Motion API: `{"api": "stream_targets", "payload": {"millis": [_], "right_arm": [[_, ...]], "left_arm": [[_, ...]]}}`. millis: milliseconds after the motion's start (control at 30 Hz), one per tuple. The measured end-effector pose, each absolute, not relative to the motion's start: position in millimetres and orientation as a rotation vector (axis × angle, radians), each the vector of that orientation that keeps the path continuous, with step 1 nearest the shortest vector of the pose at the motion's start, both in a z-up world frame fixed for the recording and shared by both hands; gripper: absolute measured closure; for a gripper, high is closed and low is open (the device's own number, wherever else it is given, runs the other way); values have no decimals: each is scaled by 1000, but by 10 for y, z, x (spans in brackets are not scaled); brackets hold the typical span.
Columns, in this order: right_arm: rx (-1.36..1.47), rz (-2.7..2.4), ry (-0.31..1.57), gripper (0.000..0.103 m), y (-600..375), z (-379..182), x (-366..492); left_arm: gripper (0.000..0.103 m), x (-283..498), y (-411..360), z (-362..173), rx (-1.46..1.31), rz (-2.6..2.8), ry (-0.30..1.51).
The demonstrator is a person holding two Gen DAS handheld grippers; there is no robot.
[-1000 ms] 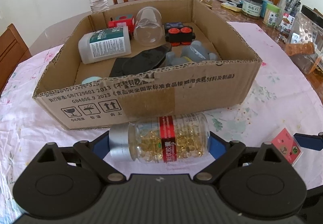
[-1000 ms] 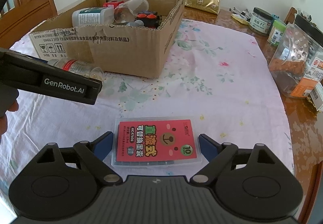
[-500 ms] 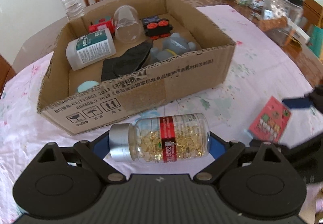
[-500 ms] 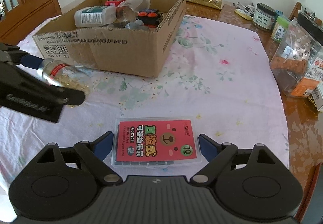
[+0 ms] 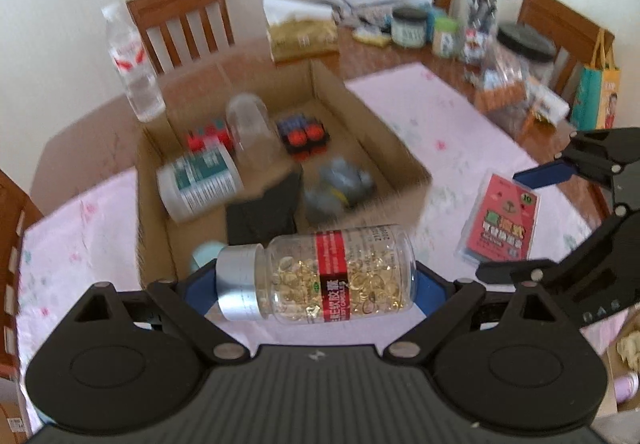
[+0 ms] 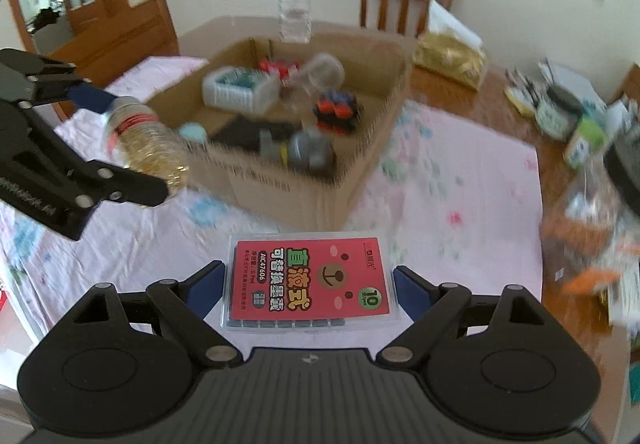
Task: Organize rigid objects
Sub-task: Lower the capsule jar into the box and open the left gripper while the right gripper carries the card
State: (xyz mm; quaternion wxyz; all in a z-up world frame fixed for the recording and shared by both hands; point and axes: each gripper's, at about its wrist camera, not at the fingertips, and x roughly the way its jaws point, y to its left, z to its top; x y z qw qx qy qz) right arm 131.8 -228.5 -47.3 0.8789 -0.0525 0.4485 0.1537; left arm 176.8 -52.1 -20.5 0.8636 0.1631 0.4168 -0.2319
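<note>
Both claws now higher: left claw [image 5: 316, 276] clamps pill bottle [image 5: 320, 274], right claw [image 6: 308, 284] clamps card pack [image 6: 308, 284]; next we drop them in box [image 6: 320, 187].

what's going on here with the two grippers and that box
A person is packing loose items into a cardboard box using two handheld grippers. The left gripper holds a capsule bottle sideways in the air near the box's front edge. The right gripper holds a flat red refill pack above the tablecloth. The box already contains a white bottle, a clear cup, toy cars and other bits. Neither held item is in yet.
</note>
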Motion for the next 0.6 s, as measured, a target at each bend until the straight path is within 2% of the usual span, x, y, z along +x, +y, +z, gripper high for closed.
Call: {"api": "stream_targets", "payload": {"millis": [200,600], "right_arm": [[-123,365,877,11,-2249,-230,1584],[-184,343,839,11,-2316,-108,1965]], "left_arm": [[8,2179,-579,-138,323,-452,832],[8,2792,-726,-444,256,-399,842]]}}
